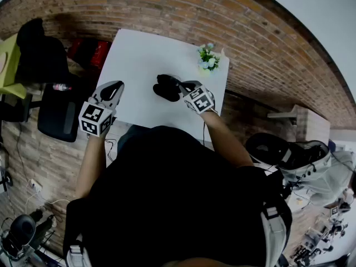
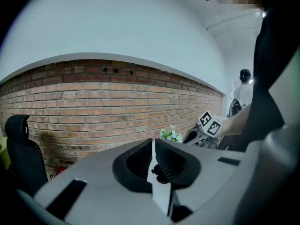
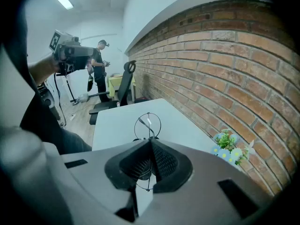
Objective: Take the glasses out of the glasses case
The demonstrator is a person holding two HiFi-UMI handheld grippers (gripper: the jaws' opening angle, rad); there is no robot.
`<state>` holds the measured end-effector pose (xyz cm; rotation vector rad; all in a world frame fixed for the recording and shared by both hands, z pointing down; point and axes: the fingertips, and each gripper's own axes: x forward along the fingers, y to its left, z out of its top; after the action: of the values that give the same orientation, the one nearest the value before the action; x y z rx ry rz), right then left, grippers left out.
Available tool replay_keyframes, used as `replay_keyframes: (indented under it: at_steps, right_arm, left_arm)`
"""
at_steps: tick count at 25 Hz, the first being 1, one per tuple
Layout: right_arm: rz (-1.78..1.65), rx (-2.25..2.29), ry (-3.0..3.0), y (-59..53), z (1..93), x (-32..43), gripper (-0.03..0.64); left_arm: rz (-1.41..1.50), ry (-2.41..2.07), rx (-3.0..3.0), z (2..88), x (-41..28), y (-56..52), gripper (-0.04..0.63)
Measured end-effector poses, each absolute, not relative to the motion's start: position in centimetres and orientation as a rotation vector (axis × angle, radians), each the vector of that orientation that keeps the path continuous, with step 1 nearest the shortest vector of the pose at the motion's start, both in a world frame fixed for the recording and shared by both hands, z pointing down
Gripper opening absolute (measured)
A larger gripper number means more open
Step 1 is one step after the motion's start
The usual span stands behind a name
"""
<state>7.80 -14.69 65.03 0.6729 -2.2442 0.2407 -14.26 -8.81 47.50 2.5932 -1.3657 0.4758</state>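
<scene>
Glasses (image 3: 148, 124) of thin wire are gripped between the closed jaws of the right gripper (image 3: 151, 143). One round lens is seen above the jaws and a rim below, so the long axis is judged to lie along the seam where the jaws meet. The black glasses case (image 1: 165, 87) is seen only in the head view, on the white tabletop (image 1: 139, 52) just beside that gripper; there the frame is too fine to be made out. The left gripper (image 2: 153, 149), closed on nothing, is held well apart, so the right is nearer.
</scene>
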Motion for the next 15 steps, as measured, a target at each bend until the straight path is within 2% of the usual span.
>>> replay_keyframes:
  at_steps: [15]
  right_arm:
    - [0.150,0.690,-2.338,-12.6,59.7,8.7,0.025]
  left_arm:
    - [0.495,-1.324,2.603,47.0,-11.3,-6.9,0.026]
